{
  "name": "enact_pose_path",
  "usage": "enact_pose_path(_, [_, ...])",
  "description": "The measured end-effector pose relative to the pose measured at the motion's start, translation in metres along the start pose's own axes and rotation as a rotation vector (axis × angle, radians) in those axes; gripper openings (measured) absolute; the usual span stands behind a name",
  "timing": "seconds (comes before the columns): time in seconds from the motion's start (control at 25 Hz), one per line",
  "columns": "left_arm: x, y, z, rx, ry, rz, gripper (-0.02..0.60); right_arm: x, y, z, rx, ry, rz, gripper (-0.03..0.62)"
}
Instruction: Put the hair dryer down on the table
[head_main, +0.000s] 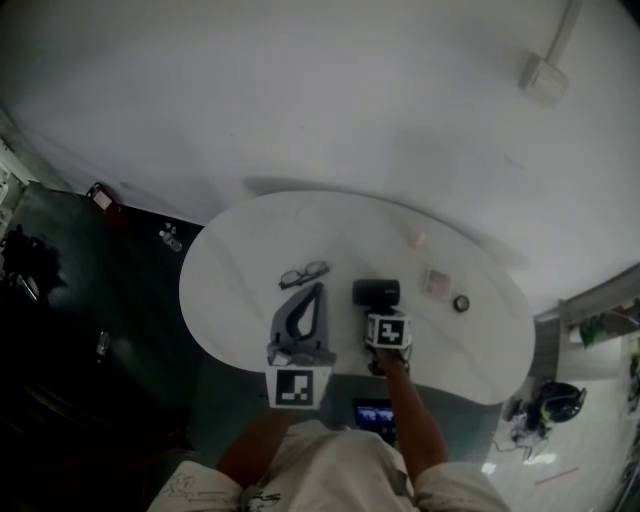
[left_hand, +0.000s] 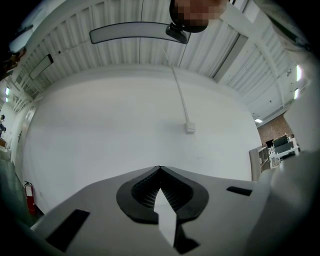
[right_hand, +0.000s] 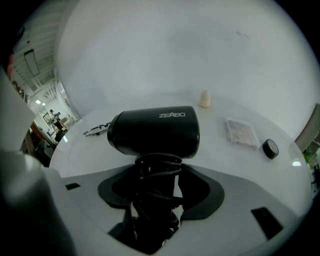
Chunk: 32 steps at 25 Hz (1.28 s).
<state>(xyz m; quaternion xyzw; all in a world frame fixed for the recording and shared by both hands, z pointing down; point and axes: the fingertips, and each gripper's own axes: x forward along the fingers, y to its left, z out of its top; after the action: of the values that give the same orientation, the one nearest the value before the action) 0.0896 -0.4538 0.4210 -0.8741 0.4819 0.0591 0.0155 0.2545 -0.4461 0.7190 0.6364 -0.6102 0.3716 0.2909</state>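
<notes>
Right gripper (right_hand: 157, 177): fingers (right_hand: 215, 192) closed on the handle of the black hair dryer (right_hand: 155, 131), which has its cord wound round it. The barrel lies crosswise and level over the white oval surface (head_main: 240, 270), near the person's edge. No view shows whether it touches the surface.

Left gripper (left_hand: 160, 170): fingers (left_hand: 200, 197) closed tip to tip, nothing between them, aimed up at a white wall.

Also on the surface: glasses (head_main: 303, 273) just left of the dryer. To its right are a clear packet (head_main: 437, 282), a small black round object (head_main: 461, 303) and a small cream object (head_main: 418, 239).
</notes>
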Motion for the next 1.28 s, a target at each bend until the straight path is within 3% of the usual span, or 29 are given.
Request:
enact_pose_path(0.16, [-0.001,0.002,-0.002,0.004,0.012,0.006,-0.003,0.002,0.003,-0.034,0.052,0.194,0.000,0.241])
enact_pose_path(0.24, [-0.002,0.001,-0.003,0.009,0.019,0.005,-0.002,0.004,0.008,-0.032,0.057,0.189,0.026,0.241])
enact_pose_path(0.36, [-0.003,-0.003,-0.003,0.012,0.020,-0.004,-0.002,0.002,0.000,-0.031,0.034,0.188,-0.012,0.241])
enact_pose_path(0.48, [-0.004,-0.006,-0.001,0.017,0.007,-0.010,-0.003,0.005,0.011,-0.026,0.053,0.156,0.038,0.244])
enact_pose_path(0.6, [-0.006,-0.007,0.001,0.001,-0.005,-0.003,-0.003,0.003,0.009,-0.026,0.059,0.144,0.014,0.335])
enact_pose_path(0.76, [-0.010,-0.005,0.000,-0.006,0.007,0.003,-0.003,-0.008,0.011,-0.027,0.063,0.136,0.012,0.347])
enact_pose_path(0.92, [-0.007,-0.005,-0.002,0.002,0.012,-0.003,-0.003,-0.032,-0.002,0.012,0.016,-0.064,-0.035,0.347])
enact_pose_path(1.12, [-0.004,-0.004,-0.004,0.001,0.026,0.001,-0.002,-0.098,0.004,0.058,0.084,-0.310,0.020,0.347])
enact_pose_path(1.28, [-0.003,-0.006,-0.003,-0.005,0.026,-0.003,-0.002,-0.164,0.010,0.092,0.059,-0.527,0.033,0.345])
